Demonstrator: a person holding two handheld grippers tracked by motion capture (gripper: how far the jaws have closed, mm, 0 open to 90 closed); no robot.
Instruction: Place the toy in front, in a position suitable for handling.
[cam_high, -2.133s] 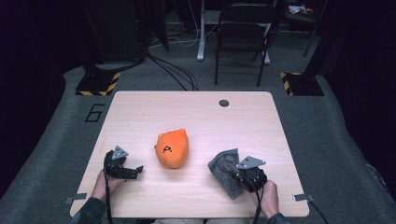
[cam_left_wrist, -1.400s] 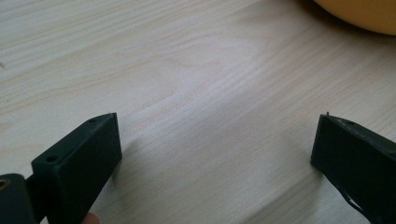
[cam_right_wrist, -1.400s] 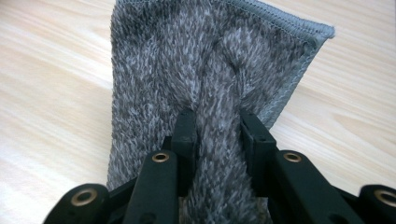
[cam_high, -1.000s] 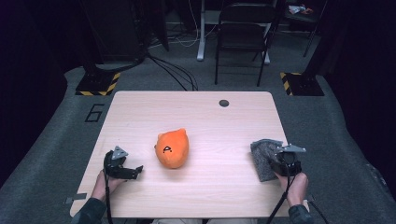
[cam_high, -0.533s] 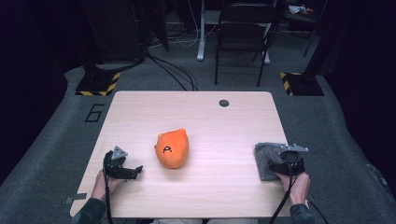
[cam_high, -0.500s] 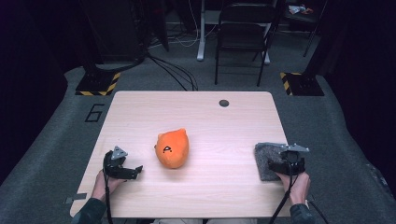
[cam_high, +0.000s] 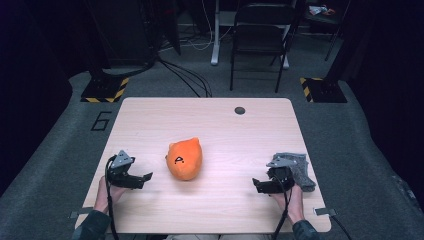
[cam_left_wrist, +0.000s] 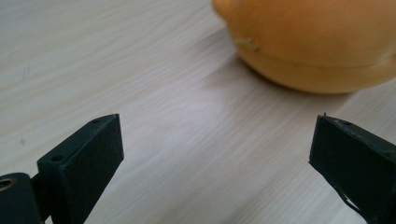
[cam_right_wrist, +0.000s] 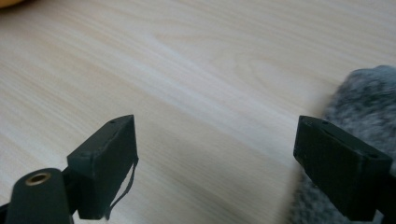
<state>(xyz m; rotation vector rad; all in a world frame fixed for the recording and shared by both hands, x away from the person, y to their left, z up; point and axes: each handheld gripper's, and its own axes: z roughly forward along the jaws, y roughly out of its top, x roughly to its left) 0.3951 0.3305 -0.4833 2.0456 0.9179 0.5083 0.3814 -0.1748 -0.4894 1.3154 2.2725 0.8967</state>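
An orange plush toy marked with a black letter lies near the middle of the wooden table. My left gripper stands open to its left, jaws wide and pointed at the toy, with bare wood between them. A grey fuzzy cloth lies at the table's right edge. My right gripper is just left of it and open. Its jaws have just been opening and nothing is between them. The cloth shows behind the right-hand jaw.
A small dark round hole sits near the table's far edge. Beyond the table stand a black folding chair, cables on the floor and yellow-black striped stand bases. The cloth lies close to the table's right edge.
The right gripper carried the grey cloth to the table's right edge, let go of it there and has drawn off to the left. The left gripper stays beside the toy.
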